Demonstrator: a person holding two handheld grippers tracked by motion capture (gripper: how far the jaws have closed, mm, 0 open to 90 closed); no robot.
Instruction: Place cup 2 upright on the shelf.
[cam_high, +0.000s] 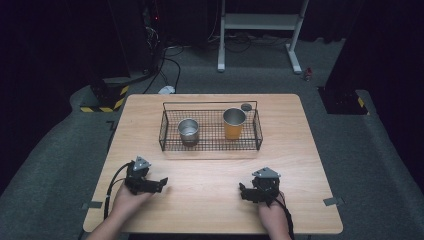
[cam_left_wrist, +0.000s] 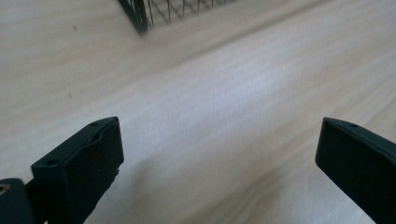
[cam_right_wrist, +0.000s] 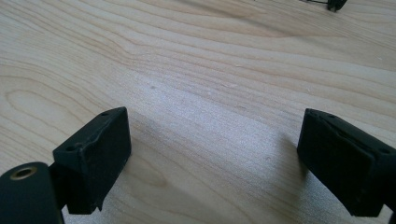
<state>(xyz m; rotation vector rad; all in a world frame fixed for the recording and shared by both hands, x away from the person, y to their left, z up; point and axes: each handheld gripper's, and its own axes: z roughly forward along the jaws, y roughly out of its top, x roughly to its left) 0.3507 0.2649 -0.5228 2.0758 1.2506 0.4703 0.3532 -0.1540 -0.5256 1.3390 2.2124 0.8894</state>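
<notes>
A black wire basket (cam_high: 162, 131) stands on the far half of the wooden table (cam_high: 210, 200). Inside it are a short steel cup (cam_high: 188, 131) on the left and a taller orange cup (cam_high: 234, 124) on the right, both upright. My left gripper (cam_high: 160, 183) rests low near the table's front left, jaws pointing right. In the left gripper view the left gripper (cam_left_wrist: 219, 135) is open over bare wood, with a corner of the basket (cam_left_wrist: 137, 14) ahead. My right gripper (cam_high: 243, 192) sits at the front right and is open (cam_right_wrist: 215, 126), nothing between its jaws.
A small dark round object (cam_high: 246, 106) lies at the basket's far right corner. Beyond the table stand a white metal frame (cam_high: 260, 22) and a yellow-and-black striped base (cam_high: 106, 102) on grey carpet. Bare wood lies between the grippers and the basket.
</notes>
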